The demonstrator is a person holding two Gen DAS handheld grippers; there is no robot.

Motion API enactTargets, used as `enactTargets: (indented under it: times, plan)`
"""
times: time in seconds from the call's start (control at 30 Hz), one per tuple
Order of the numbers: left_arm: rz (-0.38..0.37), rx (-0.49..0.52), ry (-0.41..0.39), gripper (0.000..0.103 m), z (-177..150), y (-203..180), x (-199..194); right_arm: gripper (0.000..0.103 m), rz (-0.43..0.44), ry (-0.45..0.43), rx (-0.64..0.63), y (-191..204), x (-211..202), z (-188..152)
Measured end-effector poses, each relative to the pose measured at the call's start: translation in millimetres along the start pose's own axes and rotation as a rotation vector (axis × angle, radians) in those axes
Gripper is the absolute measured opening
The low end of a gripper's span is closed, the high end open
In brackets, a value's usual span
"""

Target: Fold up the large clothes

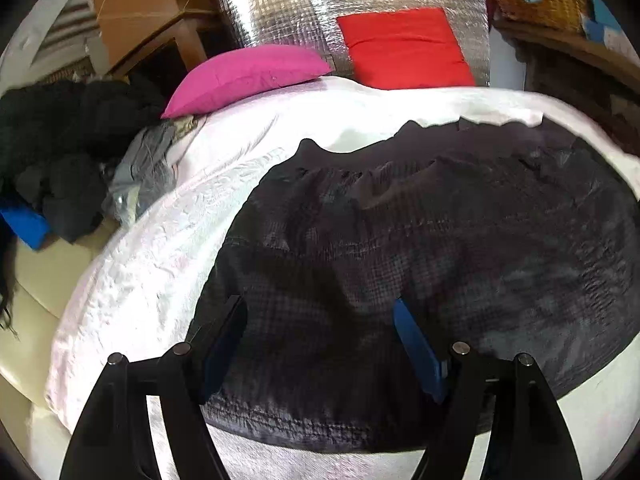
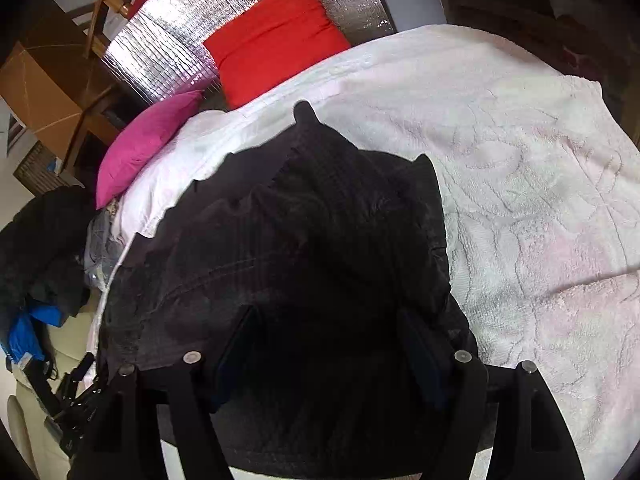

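On the bed's white cover (image 1: 132,280), the dark checked garment (image 1: 440,248) lies spread before you, its near hem under both tools. Your left gripper (image 1: 320,344) and right gripper (image 2: 332,344) hover with jaws apart, holding nothing. Expect soft, limp, light cloth that sags and drags; it looks slightly textured, not slippery. Pinch the near hem at its corners, catching every layer.
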State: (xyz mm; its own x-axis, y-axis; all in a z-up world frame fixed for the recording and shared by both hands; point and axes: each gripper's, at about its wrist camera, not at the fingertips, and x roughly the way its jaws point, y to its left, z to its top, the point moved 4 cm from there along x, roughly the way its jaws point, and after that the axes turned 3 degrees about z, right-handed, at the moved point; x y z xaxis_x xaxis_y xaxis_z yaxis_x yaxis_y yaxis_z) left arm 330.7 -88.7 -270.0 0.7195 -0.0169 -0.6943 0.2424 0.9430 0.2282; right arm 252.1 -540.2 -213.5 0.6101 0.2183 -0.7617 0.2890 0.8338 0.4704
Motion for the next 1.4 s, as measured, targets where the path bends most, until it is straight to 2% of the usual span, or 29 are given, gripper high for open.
enactTargets:
  times: [0.1,0.2,0.27,0.4,0.5,0.63,0.7,0.77,0.83,0.9,0.97,1.03,1.07,1.1,1.2,1.27,1.4]
  plan:
    - [-0.062,-0.095,-0.001,0.076,-1,18,-12,0.075,0.072,-0.034,0.045,-5,-18,-3]
    - [-0.084,-0.203,0.008,0.077,-8,44,-21,0.075,0.138,-0.048,0.072,-10,-39,-7]
    - [-0.139,-0.302,0.045,0.081,-22,63,-23,0.076,0.188,-0.041,0.093,-12,-50,-16]
    - [-0.247,-0.478,0.184,0.082,-58,84,-7,0.081,0.333,0.029,0.195,-19,-60,-56]
    - [-0.315,-0.57,0.263,0.082,-71,86,8,0.081,0.376,0.097,0.263,-19,-47,-80]
    - [-0.395,-0.686,0.291,0.082,-75,86,21,0.081,0.317,0.134,0.332,-23,-19,-93]
    - [-0.421,-0.737,0.299,0.082,-75,87,29,0.081,0.315,0.134,0.385,-26,-5,-92]
    - [-0.43,-0.789,0.294,0.082,-74,89,35,0.081,0.34,0.088,0.459,-32,5,-85]
    - [-0.43,-0.831,0.275,0.082,-71,91,39,0.083,0.342,0.025,0.482,-33,8,-75]
    - [-0.433,-0.863,0.259,0.082,-68,92,43,0.083,0.334,-0.002,0.505,-31,17,-69]
    - [-0.434,-0.899,0.237,0.076,-67,95,47,0.083,0.327,-0.055,0.527,-31,21,-66]
    - [-0.415,-0.896,0.221,0.063,-65,94,48,0.082,0.312,-0.095,0.523,-29,21,-64]
    - [-0.405,-0.884,0.21,0.059,-63,92,48,0.077,0.3,-0.105,0.516,-28,20,-63]
    - [-0.395,-0.866,0.194,0.053,-61,90,47,0.067,0.253,-0.125,0.49,-25,20,-63]
    - [-0.362,-0.793,0.143,0.041,-51,86,39,0.05,0.121,-0.164,0.344,-8,13,-63]
    - [-0.359,-0.763,0.114,0.037,-47,84,30,0.045,0.078,-0.194,0.247,2,2,-64]
    - [-0.388,-0.748,0.087,0.034,-50,88,8,0.042,0.104,-0.214,0.19,8,-15,-69]
